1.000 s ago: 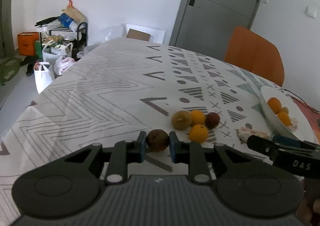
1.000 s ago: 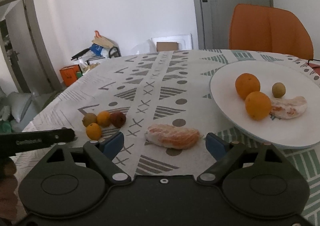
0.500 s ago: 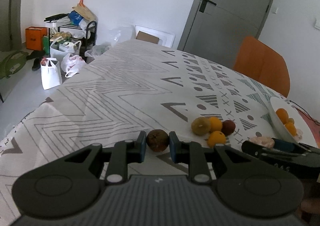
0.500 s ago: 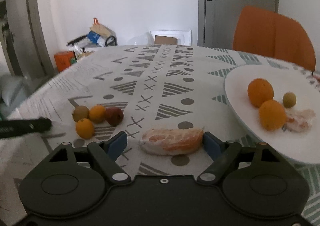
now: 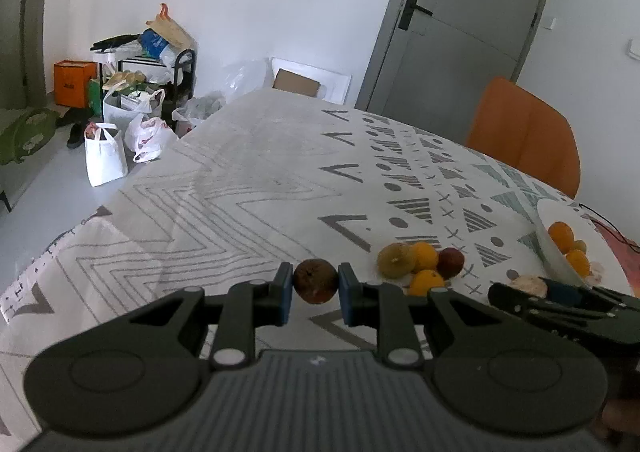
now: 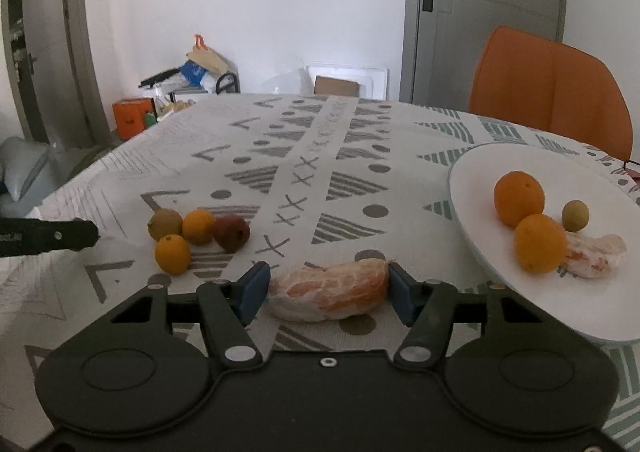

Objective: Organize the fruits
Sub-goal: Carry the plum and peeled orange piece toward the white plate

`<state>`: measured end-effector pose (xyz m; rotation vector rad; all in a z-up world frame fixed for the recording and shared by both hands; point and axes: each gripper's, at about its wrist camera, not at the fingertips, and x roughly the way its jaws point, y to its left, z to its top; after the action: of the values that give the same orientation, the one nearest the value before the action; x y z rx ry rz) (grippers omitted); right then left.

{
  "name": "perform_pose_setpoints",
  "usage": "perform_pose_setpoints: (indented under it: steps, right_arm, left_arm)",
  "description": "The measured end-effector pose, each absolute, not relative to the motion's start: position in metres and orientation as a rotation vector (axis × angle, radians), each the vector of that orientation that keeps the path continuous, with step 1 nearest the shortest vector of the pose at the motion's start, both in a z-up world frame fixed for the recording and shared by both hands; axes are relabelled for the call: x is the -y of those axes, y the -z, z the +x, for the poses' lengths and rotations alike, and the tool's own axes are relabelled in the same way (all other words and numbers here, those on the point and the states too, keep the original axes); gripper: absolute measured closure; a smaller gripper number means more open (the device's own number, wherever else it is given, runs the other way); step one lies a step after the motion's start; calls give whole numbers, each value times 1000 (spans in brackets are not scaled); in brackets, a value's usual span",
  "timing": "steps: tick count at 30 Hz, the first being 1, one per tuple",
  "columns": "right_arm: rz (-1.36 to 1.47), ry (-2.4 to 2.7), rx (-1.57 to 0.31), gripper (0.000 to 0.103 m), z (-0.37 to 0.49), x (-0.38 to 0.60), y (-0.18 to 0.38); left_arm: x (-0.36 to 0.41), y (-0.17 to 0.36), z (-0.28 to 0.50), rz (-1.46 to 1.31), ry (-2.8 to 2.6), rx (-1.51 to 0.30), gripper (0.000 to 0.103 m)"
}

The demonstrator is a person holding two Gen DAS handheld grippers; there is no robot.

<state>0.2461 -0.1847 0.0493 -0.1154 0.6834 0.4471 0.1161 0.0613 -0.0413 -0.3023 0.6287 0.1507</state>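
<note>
Brown round fruit [image 5: 315, 281] pinched in left gripper [image 5: 315, 289], right gripper [image 6: 327, 289] clasping pithy peeled citrus [image 6: 330, 289] — glossy white plate [image 6: 472, 220] beside.

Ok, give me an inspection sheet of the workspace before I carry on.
Surface: table under a patterned cloth.
Job's things: white plate holds two oranges, a small green fruit and a peeled piece; four loose fruits clustered on the cloth.
Clutter: nothing seen on the table.
Grippers: left gripper shut on brown fruit; right gripper with its pads against peeled segment.
Cables: thin dark cable beyond the plate.
Surroundings: orange chair, grey door, bags on the floor.
</note>
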Motion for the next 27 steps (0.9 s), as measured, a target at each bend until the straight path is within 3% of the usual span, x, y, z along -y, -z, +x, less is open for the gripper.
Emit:
perform_pose_setpoints:
  steps: [27]
  right_arm:
    - [23,-349,-527,43,237,265,-94]
  left_arm:
    - [13,16,147,-194,-2,-610,81]
